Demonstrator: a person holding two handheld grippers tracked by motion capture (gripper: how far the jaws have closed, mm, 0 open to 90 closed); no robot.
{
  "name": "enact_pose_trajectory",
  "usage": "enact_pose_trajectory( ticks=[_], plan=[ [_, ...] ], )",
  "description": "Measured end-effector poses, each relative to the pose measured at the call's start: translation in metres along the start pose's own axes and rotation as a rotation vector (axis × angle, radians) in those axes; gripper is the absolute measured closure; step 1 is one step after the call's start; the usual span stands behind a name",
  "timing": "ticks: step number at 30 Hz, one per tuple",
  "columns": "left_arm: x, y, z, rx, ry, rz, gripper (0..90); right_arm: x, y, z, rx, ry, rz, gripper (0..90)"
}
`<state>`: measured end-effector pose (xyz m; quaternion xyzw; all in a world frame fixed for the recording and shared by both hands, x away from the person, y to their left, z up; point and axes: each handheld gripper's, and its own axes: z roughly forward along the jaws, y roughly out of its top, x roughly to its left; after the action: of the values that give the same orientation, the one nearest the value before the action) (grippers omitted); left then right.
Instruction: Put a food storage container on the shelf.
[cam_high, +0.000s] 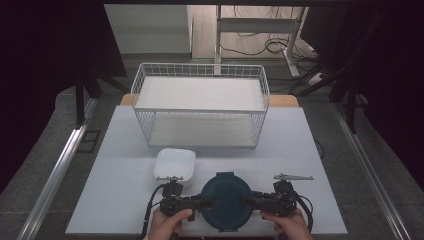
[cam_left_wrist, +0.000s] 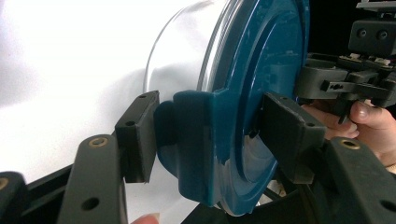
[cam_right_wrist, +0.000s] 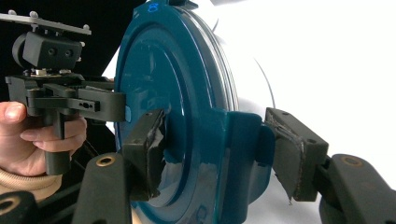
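A round clear container with a dark teal lid (cam_high: 226, 200) sits at the table's front edge, between both hands. My left gripper (cam_high: 204, 202) comes in from the left and is shut on the lid's left latch tab (cam_left_wrist: 196, 140), one pad under the tab and one on the lid's top. My right gripper (cam_high: 248, 201) mirrors it from the right, shut on the opposite latch tab (cam_right_wrist: 243, 149). The clear wall (cam_left_wrist: 177, 56) of the container shows beneath the lid in the left gripper view. Each gripper view also catches the other hand and its gripper beyond the lid.
A white square bowl (cam_high: 174, 164) stands just behind and left of the container. A white two-tier wire basket (cam_high: 200, 105) spans the back of the pale table (cam_high: 300, 150). Metal rails run along both sides on the floor.
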<state>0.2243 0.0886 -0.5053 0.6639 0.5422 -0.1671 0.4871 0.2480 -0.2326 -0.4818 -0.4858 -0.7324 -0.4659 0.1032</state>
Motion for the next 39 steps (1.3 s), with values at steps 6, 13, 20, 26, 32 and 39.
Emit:
enact_pose_trajectory(
  ticks=[6, 13, 20, 26, 32, 39],
  plan=[
    [-0.003, 0.002, -0.004, -0.008, -0.001, 0.013, 39.8, 0.004, 0.001, -0.002, -0.012, 0.001, -0.016, 40.4],
    [-0.004, 0.005, -0.013, -0.02, 0.002, 0.027, 39.7, 0.011, 0.006, 0.001, -0.018, 0.004, -0.033, 40.5],
    [-0.005, 0.014, -0.028, -0.043, 0.001, 0.038, 39.8, 0.024, 0.017, 0.004, -0.029, 0.007, -0.06, 40.7],
    [-0.007, 0.026, -0.038, -0.054, -0.009, 0.049, 39.8, 0.032, 0.029, 0.004, -0.039, 0.015, -0.078, 41.4],
    [-0.012, 0.038, -0.048, -0.068, -0.002, 0.067, 39.8, 0.04, 0.042, 0.004, -0.055, 0.019, -0.1, 41.5],
    [-0.016, 0.048, -0.059, -0.102, 0.006, 0.075, 39.8, 0.049, 0.057, 0.006, -0.068, 0.029, -0.121, 41.5]
  ],
)
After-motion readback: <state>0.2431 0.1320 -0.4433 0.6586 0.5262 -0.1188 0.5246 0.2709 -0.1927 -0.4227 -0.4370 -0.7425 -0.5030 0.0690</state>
